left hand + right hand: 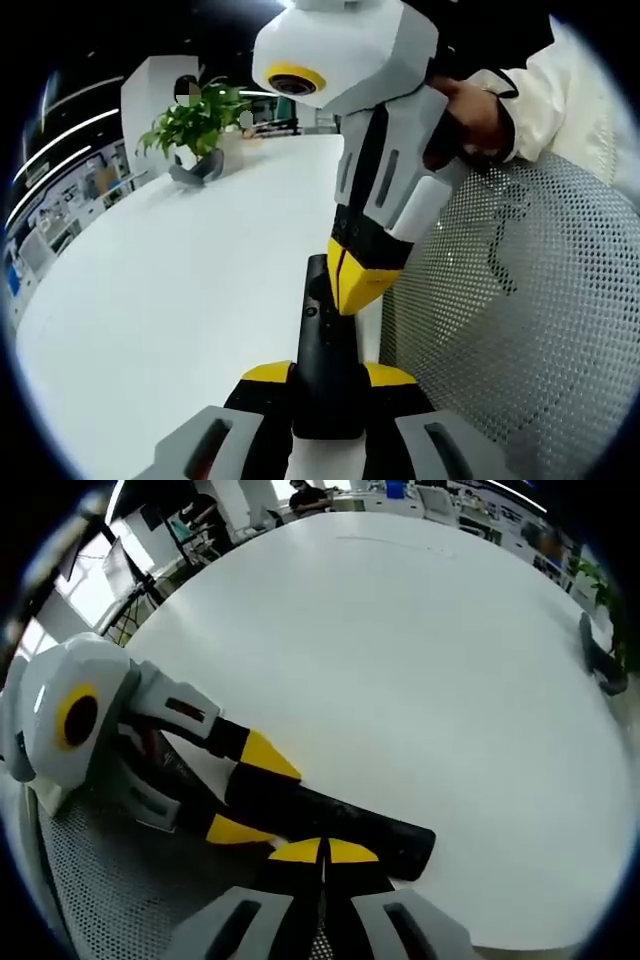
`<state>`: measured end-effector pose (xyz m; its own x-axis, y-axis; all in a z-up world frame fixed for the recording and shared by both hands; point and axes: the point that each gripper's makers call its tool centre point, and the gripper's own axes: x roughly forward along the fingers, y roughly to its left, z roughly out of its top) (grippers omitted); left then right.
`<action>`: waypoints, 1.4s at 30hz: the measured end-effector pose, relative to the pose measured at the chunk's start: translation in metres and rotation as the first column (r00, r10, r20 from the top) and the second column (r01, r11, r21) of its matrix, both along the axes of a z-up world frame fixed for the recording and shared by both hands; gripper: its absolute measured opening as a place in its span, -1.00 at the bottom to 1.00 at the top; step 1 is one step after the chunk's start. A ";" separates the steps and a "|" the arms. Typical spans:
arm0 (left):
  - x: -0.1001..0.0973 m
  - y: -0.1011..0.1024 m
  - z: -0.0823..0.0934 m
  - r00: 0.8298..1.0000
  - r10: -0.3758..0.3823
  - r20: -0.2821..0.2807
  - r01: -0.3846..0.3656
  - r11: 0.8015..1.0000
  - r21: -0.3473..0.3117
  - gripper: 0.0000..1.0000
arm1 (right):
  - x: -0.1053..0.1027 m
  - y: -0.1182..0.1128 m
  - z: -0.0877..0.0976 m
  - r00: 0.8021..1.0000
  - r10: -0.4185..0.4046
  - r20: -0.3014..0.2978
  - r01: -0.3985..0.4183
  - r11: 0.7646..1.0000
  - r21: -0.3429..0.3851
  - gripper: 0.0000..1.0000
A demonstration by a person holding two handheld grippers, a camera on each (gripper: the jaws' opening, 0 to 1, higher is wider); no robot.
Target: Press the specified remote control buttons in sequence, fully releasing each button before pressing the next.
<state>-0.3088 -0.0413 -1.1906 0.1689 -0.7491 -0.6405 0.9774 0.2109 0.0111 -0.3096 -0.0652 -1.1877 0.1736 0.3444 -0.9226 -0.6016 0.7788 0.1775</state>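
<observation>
A long black remote control (318,300) is clamped by its near end between the yellow-tipped jaws of my left gripper (328,375), just above the white table (180,300). My right gripper (352,285) comes down from the upper right with its jaws shut together, their yellow point on the remote's top face. In the right gripper view the remote (370,832) lies across the frame. My right gripper (323,850) has its closed tips on the remote. My left gripper (250,792) holds the remote from the left. The button under the tip is hidden.
A potted green plant (195,120) and a grey object (195,170) stand at the table's far side; the grey object (600,665) also shows at the right edge. A white mesh chair (520,300) is close on the right. A person's hand (470,110) holds the right gripper.
</observation>
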 end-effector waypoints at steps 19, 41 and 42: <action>0.000 -0.001 0.000 1.000 0.003 -0.004 -0.003 1.000 -0.003 -0.50 | 0.001 -0.001 0.000 1.000 0.011 0.010 -0.011 1.000 -0.008 -1.00; -0.001 0.000 0.000 1.000 0.010 -0.012 -0.010 1.000 -0.009 -0.50 | 0.008 0.012 0.013 0.999 -0.046 0.007 0.044 0.990 0.133 -1.00; -0.001 0.000 0.000 1.000 0.011 -0.012 -0.011 1.000 -0.009 -0.50 | 0.008 0.012 0.013 0.999 -0.045 0.009 0.044 0.990 0.132 -1.00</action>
